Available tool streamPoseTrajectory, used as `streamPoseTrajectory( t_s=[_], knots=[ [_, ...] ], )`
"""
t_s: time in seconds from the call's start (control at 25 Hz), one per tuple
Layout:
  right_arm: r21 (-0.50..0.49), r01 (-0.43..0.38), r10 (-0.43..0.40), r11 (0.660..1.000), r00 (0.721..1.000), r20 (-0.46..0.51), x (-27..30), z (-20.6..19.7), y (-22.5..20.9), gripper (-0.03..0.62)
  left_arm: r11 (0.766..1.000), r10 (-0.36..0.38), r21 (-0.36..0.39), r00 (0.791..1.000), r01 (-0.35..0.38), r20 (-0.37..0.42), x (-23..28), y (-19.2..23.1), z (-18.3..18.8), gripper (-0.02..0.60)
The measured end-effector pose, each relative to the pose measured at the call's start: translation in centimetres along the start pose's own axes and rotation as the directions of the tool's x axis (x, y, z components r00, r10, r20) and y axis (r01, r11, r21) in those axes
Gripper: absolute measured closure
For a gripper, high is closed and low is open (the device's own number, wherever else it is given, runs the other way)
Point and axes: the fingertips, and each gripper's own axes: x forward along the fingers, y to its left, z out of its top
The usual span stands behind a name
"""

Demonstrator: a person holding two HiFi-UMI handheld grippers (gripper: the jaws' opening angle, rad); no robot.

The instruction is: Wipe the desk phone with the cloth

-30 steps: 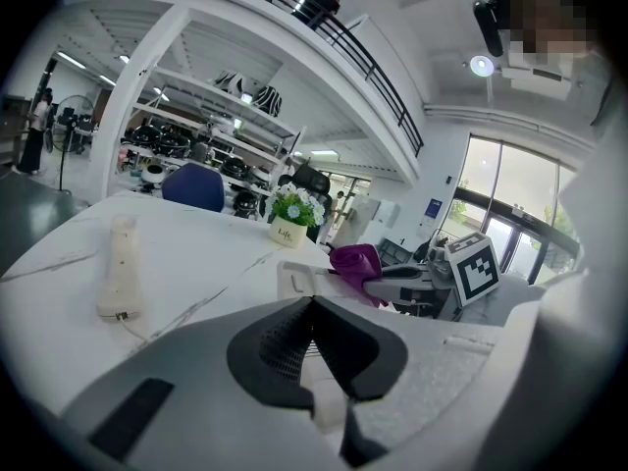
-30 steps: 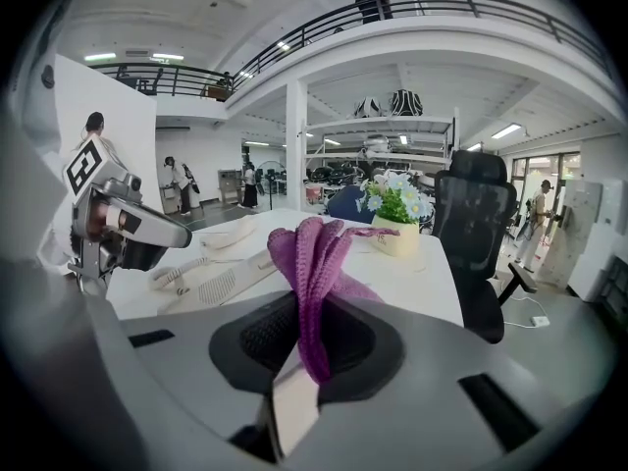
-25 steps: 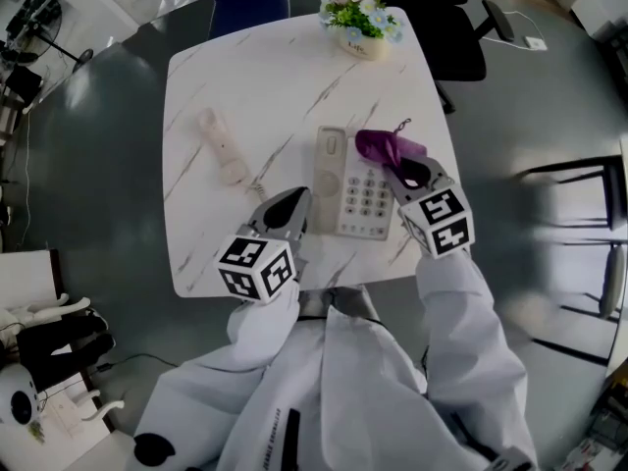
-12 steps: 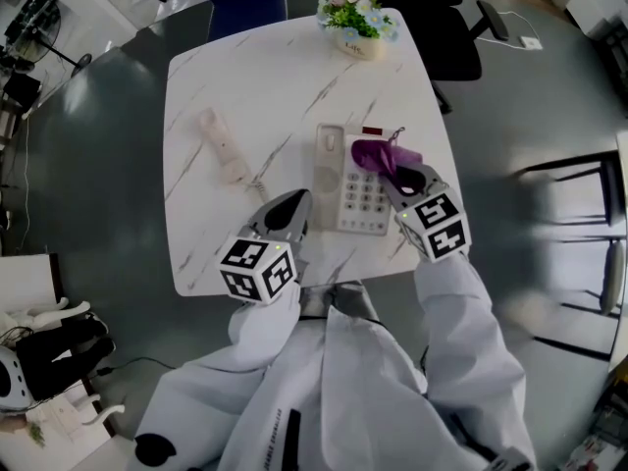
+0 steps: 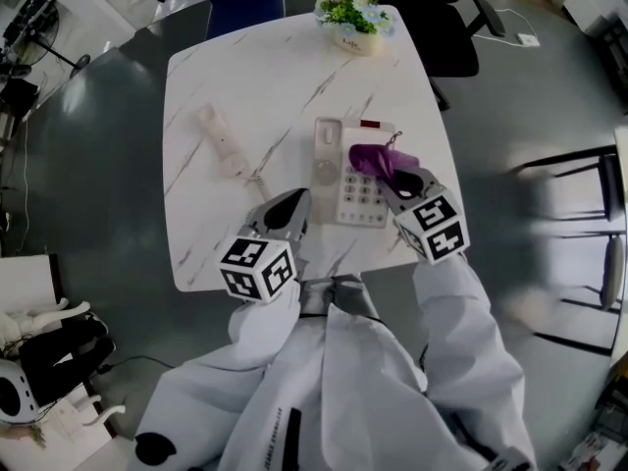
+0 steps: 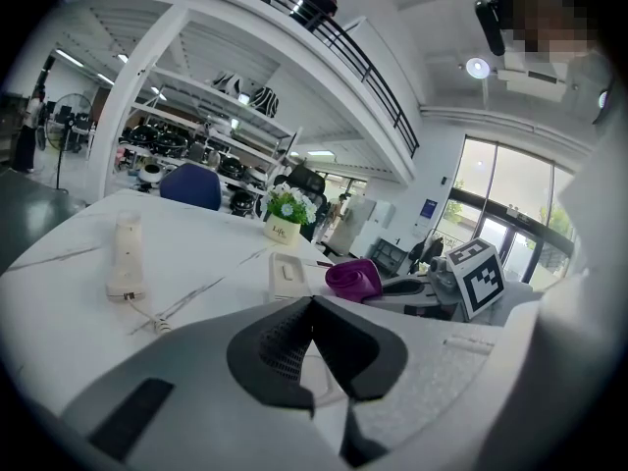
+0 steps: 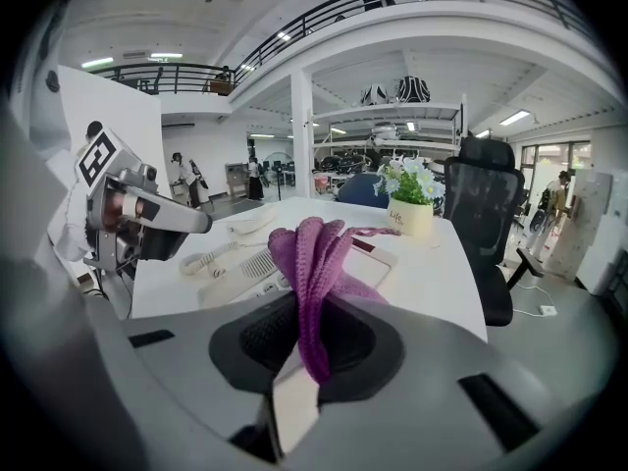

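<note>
On the white table (image 5: 245, 77), which has thin grey lines like stone, sits the desk phone (image 5: 339, 180). It is flat, cream plastic, with rows of small round buttons. Its long handset (image 5: 222, 145) lies off it to the left, flat on the table, and a curly cord (image 5: 257, 180) joins the two.

The right gripper (image 5: 400, 183) is closed tight on the cloth (image 5: 373, 158). The cloth is purple and knitted, with soft ribs, and it is bunched in folds. In the right gripper view it sticks up between the jaws (image 7: 312, 356) and hangs over the phone's far right part, by the buttons.

The left gripper (image 5: 292, 202) has its jaws pressed together with nothing in them. It hovers near the table's front edge, just left of the phone.

The phone is close to the right edge. Behind the handset is a wide bare top. A small pot of flowers (image 5: 355, 13) stands at the far edge, and a black chair (image 5: 437, 27) is past that corner.
</note>
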Motion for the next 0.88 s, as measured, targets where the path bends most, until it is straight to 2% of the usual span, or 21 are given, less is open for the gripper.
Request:
streamPoseTrajectory(
  t_s=[0.88],
  knots=[
    [0.018,-0.081,0.082,0.997,0.995,-0.056,-2.0,-3.3,5.0,0.554,1.0,-0.027,0.003,1.0,0.027,-0.006,-1.8,-1.7,-1.4,0.583]
  ],
)
